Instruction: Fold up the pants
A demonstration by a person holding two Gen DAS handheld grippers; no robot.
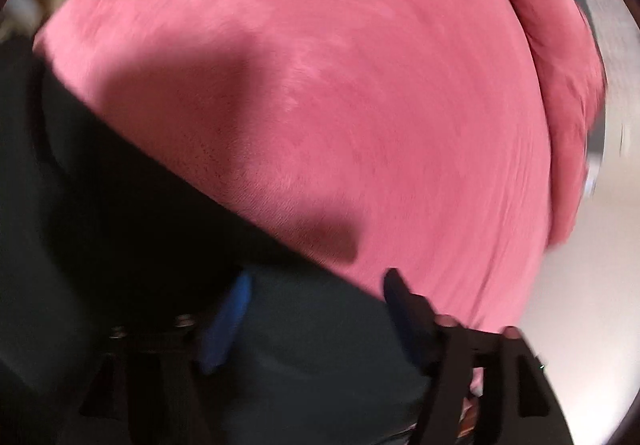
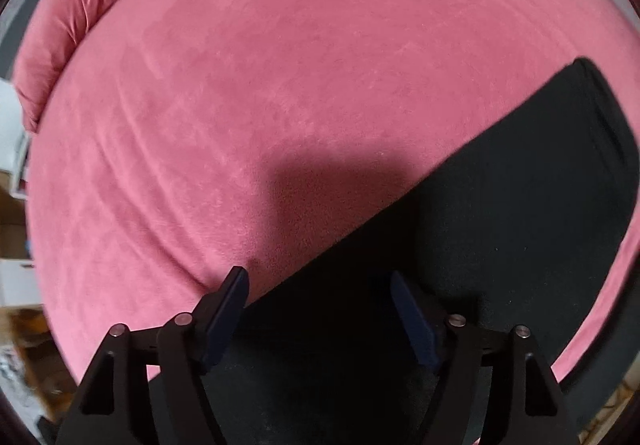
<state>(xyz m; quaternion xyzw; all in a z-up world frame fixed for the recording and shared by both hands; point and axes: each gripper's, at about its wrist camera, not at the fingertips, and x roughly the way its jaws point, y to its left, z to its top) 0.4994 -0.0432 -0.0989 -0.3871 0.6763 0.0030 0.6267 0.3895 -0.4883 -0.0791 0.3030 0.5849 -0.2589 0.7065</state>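
Pants (image 2: 500, 205), dark and near black, lie flat on a bed covered by a pink velvety sheet (image 2: 280, 65). In the right wrist view the garment runs as a long band from the lower centre up to the right, where its squared end rests on the sheet. Its upper edge is straight and shows no wrinkles.

Right gripper (image 2: 318, 315): jaws stand wide, pointing down over the garment's edge. One blue pad (image 2: 226, 321) hangs above the pink sheet, the other above the dark cloth. Nothing is held.

Left gripper (image 1: 316, 315): jaws wide apart, nothing clamped between them. This view is blurred. Dark cloth (image 1: 120, 225) fills its lower left.

Surface: the sheet is smooth, with faint brush marks and a few shallow creases at the left of the right wrist view. A pink pillow (image 2: 68, 25) in matching fabric lies at the far edge. Shadows fall on the sheet beside the pants.

Room: a grey bed frame edge (image 1: 600, 25) shows beyond the pillow. Pale floor (image 1: 592, 285) borders the bed. White furniture (image 2: 14, 277) stands at the left margin, too small to detail.
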